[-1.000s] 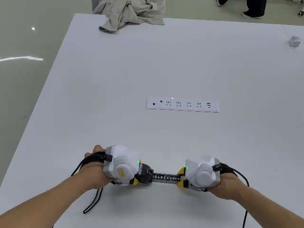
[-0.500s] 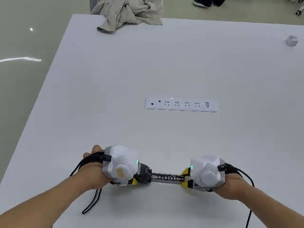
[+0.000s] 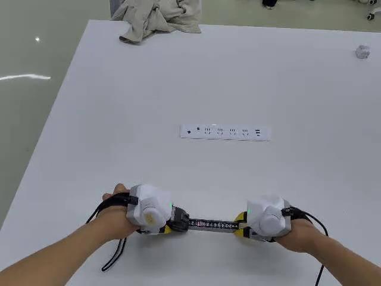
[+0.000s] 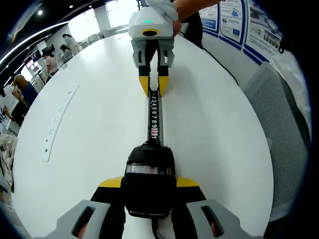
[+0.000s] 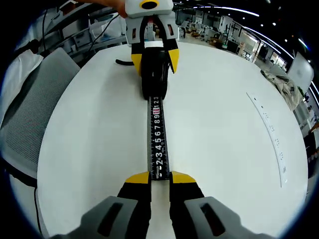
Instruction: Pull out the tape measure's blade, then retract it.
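My left gripper (image 3: 169, 226) (image 4: 148, 183) is shut on the black tape measure case (image 4: 148, 175) (image 3: 180, 221) (image 5: 152, 69) near the table's front edge. The numbered black blade (image 3: 213, 224) (image 4: 154, 117) (image 5: 158, 137) runs out of the case to the right, flat over the white table (image 3: 196, 77). My right gripper (image 3: 240, 225) (image 5: 160, 177) is shut on the blade's end, its yellow-tipped fingers (image 5: 137, 178) pinched together. The two grippers face each other along the blade.
A white power strip (image 3: 225, 131) (image 5: 271, 134) (image 4: 59, 119) lies across the middle of the table beyond the grippers. A crumpled beige cloth (image 3: 156, 14) sits at the far left corner, a small grey object (image 3: 362, 52) at the far right edge. A black cable (image 3: 116, 256) trails below the left hand.
My right gripper has drawn further right with the blade's end, so more blade shows between the grippers. The left gripper with the case has stayed put.
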`<state>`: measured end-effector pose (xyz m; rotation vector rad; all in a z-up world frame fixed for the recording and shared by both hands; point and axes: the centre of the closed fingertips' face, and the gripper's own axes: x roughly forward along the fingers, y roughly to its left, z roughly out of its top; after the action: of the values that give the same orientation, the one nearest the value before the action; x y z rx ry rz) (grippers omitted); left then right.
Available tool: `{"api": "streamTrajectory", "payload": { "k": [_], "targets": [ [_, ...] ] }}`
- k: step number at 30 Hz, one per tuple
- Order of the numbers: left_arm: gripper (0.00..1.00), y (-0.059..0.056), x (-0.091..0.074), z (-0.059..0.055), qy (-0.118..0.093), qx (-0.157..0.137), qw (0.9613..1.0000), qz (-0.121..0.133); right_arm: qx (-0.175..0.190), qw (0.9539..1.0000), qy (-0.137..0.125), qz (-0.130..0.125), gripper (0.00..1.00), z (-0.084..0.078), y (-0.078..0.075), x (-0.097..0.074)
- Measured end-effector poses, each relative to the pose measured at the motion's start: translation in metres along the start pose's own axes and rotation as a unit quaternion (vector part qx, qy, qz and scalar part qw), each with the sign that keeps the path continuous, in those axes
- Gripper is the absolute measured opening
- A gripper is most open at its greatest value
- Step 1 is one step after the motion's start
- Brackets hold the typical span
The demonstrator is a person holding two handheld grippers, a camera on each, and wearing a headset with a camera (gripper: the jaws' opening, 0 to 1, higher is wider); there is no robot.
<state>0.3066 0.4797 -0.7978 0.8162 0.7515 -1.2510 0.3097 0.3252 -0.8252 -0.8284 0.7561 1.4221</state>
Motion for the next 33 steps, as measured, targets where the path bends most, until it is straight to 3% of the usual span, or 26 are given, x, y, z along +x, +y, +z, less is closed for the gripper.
{"api": "streamTrajectory", "payload": {
  "k": [33],
  "targets": [
    [0.32, 0.001, 0.001, -0.001, 0.003, -0.003, 1.0000, 0.000, 0.018, 0.9995, 0.023, -0.014, 0.12, -0.050, -0.008, -0.030]
  ]
}}
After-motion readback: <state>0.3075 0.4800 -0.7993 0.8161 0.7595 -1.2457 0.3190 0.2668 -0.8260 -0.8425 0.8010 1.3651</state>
